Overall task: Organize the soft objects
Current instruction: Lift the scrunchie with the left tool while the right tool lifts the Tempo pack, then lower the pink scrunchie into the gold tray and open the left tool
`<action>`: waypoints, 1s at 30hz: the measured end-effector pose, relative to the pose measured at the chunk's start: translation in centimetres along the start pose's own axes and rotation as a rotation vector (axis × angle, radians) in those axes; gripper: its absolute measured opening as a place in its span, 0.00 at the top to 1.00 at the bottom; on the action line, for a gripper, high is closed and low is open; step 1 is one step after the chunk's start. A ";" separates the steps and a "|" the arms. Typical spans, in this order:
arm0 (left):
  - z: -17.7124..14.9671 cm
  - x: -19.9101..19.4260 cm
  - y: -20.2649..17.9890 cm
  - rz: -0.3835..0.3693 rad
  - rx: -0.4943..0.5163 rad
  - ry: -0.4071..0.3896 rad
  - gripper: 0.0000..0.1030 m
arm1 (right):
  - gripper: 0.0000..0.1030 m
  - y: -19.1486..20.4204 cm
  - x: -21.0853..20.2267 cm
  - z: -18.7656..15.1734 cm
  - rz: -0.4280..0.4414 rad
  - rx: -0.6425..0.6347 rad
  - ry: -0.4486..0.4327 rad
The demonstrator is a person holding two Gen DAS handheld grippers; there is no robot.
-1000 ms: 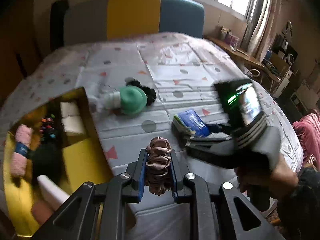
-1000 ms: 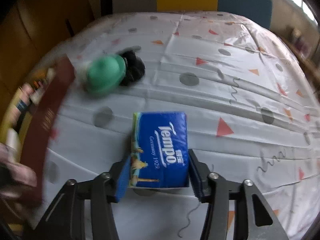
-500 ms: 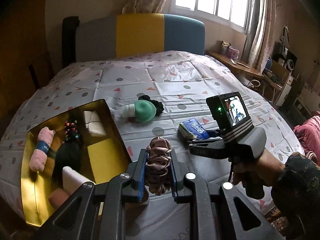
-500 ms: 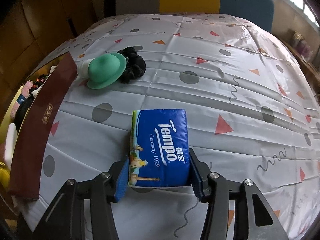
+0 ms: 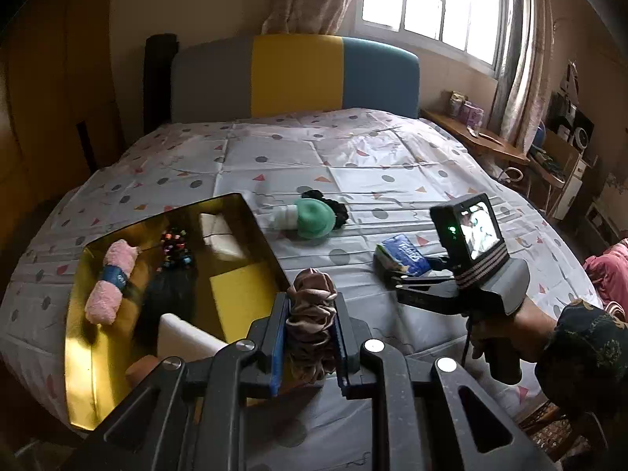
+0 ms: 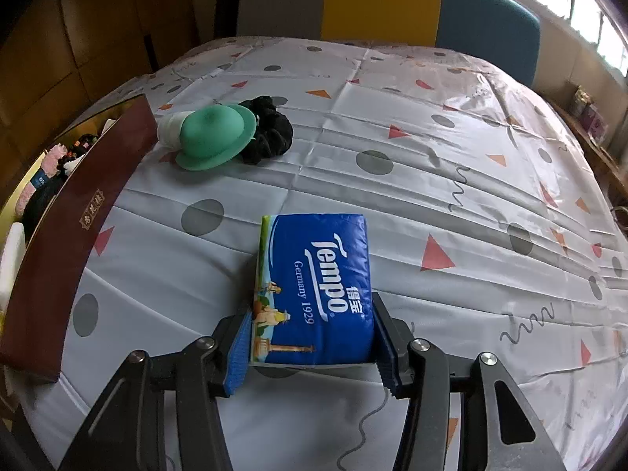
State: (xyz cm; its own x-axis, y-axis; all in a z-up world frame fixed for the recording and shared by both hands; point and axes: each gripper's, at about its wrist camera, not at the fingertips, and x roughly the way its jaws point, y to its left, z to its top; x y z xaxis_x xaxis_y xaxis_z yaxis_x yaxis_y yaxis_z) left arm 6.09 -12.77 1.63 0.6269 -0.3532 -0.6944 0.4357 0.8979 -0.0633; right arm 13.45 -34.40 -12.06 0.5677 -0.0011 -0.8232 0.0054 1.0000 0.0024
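Now tissue pack (image 6: 314,286) between right tool (image 6: 312,347) pads.

A brown scrunchie (image 5: 312,322), bunched and ruffled, stands upright, pinched between blue-padded jaws above the bed's (image 5: 314,157) near edge. A blue Tempo tissue pack (image 6: 316,286) lies flat on the patterned sheet towards the near edge, its near end between jaws that press its sides. Further towards the headboard, a green silicone hat-shaped piece (image 6: 214,135) lies tilted against a white roll (image 6: 168,127), touching a black scrunchie (image 6: 269,129). At the bed's left edge an open gold-lined box (image 5: 90,353) holds a rolled pink towel (image 5: 112,280) with a blue band, a yellow pad (image 5: 241,298) and small hair ties (image 5: 174,247)
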 end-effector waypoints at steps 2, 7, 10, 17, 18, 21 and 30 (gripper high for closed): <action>-0.1 -0.2 0.6 0.000 -0.014 0.001 0.81 | 0.48 0.0 -0.1 -0.2 -0.001 -0.006 -0.013; -0.5 -0.6 1.9 -0.003 -0.048 -0.001 0.81 | 0.48 0.0 -0.2 -0.5 -0.002 -0.005 -0.041; -0.8 -0.9 3.2 -0.010 -0.084 0.001 0.81 | 0.48 -0.1 -0.3 -0.6 -0.006 0.000 -0.049; -1.6 -3.4 9.5 0.027 -0.229 -0.019 0.81 | 0.48 0.1 -0.2 -0.6 -0.015 -0.007 -0.048; -1.7 -3.9 10.8 0.039 -0.257 -0.026 0.81 | 0.48 0.1 -0.2 -0.6 -0.015 -0.007 -0.047; -2.5 -5.1 15.1 0.094 -0.351 -0.029 0.81 | 0.48 0.1 -0.2 -0.6 -0.015 -0.006 -0.046; -5.2 -2.4 20.4 0.097 -0.476 0.087 0.81 | 0.48 0.2 -0.1 -0.5 -0.026 -0.014 -0.040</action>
State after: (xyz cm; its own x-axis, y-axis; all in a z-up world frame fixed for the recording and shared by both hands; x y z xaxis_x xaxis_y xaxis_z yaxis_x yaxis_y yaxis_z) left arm 10.10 7.75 -1.66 0.5846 -0.2570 -0.7695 0.0217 0.9531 -0.3018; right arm 13.00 -34.17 -12.23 0.5996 -0.0272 -0.7998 0.0092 0.9996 -0.0271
